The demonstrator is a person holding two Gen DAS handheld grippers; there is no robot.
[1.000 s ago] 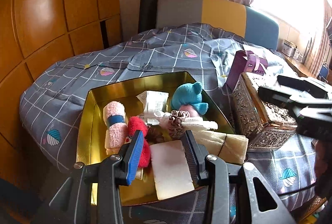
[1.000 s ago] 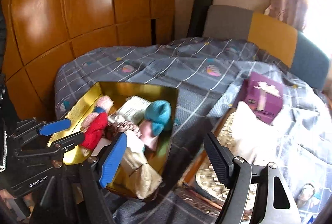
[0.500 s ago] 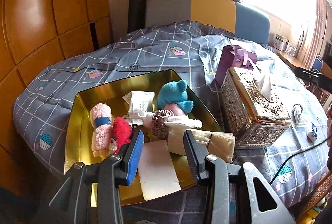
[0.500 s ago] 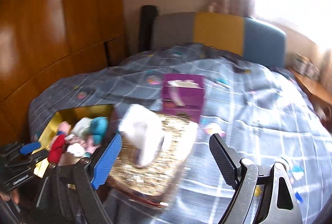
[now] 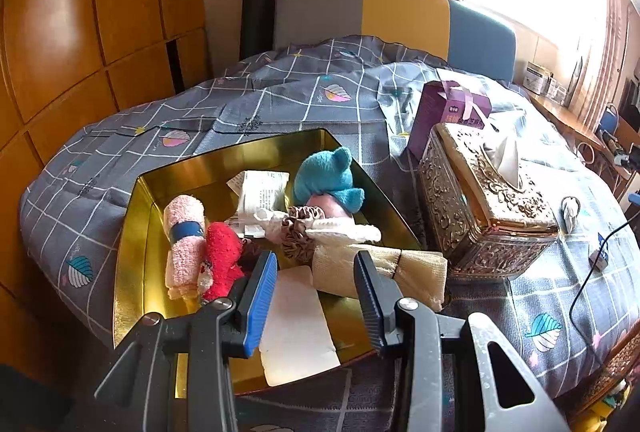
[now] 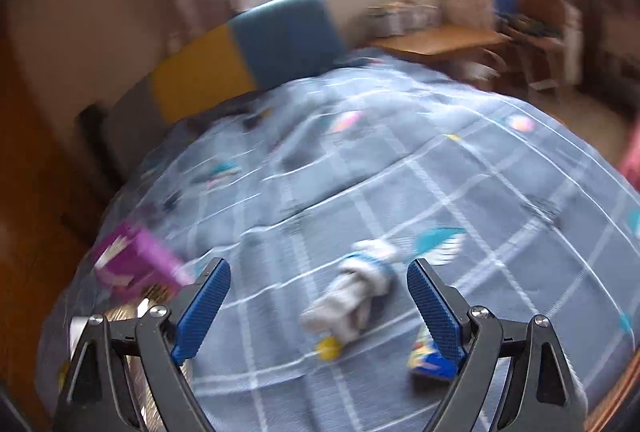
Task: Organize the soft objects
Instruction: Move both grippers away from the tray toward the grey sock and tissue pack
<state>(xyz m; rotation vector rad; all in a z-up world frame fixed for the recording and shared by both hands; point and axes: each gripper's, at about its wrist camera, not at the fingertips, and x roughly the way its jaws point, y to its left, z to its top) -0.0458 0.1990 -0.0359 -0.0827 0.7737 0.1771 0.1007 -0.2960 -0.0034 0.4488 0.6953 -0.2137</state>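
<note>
Left wrist view: left gripper [image 5: 316, 292] hangs half open, nothing between its jaws, above the gold metal tray [image 5: 136, 252]. Tray holds a pink rolled towel [image 5: 184, 232] at 9 o'clock, a red fuzzy sock [image 5: 222, 260] beside it, and a teal plush toy [image 5: 326, 177] at 1 o'clock.

Right wrist view, blurred: right gripper [image 6: 318, 302], jaws opening, empty; grey-white rolled sock [image 6: 356, 292] lies on the grey checked bedspread [image 6: 400, 171] beyond them.

No legible txt; print on white leaflet [image 5: 262, 191], purple box [image 5: 448, 111] label too small.

Glossy gold metal tray [image 5: 132, 272], fuzzy cloth rolls [image 5: 184, 236], glossy wooden wardrobe [image 5: 80, 23].
</note>
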